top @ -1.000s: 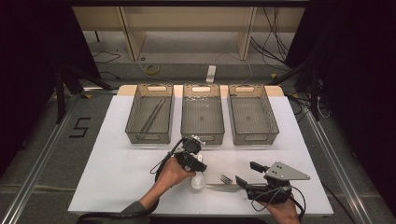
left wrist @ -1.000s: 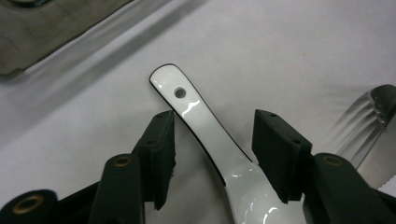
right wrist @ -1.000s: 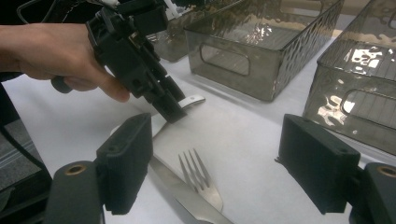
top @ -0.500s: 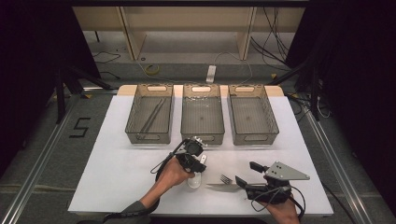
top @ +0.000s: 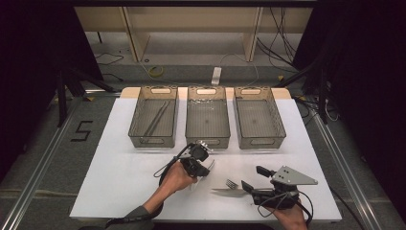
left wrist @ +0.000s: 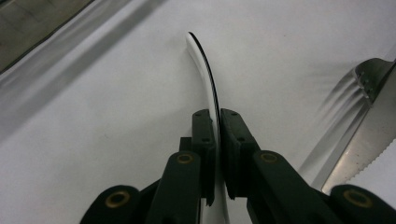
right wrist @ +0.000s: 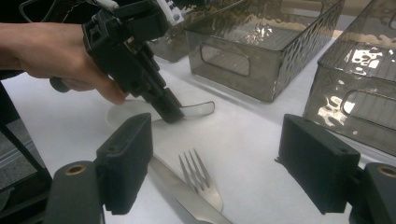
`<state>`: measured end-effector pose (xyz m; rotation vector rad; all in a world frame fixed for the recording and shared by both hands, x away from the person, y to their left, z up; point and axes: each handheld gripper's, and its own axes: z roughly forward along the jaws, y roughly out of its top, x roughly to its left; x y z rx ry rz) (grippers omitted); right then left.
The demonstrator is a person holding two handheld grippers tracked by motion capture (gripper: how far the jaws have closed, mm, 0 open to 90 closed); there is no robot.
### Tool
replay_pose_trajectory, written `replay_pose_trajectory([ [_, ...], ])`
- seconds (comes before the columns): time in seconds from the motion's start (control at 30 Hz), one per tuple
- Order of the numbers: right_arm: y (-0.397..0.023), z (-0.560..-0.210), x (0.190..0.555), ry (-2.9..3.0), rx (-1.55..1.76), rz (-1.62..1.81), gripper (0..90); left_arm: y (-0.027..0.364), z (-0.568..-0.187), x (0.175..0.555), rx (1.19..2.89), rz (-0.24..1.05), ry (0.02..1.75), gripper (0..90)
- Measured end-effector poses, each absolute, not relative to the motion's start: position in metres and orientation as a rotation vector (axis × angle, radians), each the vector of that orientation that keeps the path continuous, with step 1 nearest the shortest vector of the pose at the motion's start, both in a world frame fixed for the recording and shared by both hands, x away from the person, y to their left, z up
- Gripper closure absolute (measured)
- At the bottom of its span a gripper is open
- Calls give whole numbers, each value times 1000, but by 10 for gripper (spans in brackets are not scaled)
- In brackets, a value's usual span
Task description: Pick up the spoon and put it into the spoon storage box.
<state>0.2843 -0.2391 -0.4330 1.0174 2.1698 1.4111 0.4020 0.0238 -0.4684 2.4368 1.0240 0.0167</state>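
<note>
writing: "5" (top: 82, 130) on floor | left tool (left wrist: 217, 122) just closed, clamping white spoon (left wrist: 201, 60) | right tool (right wrist: 224, 163) open

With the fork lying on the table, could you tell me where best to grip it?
Probably the neck of the fork, just behind the tines, from above with the jaws spanning its width. It lies flat, and the knife crowds its handle.
</note>
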Motion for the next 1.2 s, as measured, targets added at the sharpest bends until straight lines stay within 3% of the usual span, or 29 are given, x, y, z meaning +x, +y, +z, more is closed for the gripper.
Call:
replay_pose_trajectory([
  [0.8,-240,-433,284,2166,1020,1416,270,41,-449,407,2349,14,994,849],
  [1.2,-239,-433,284,2167,1019,1416,270,55,-422,409,2245,80,969,850],
])
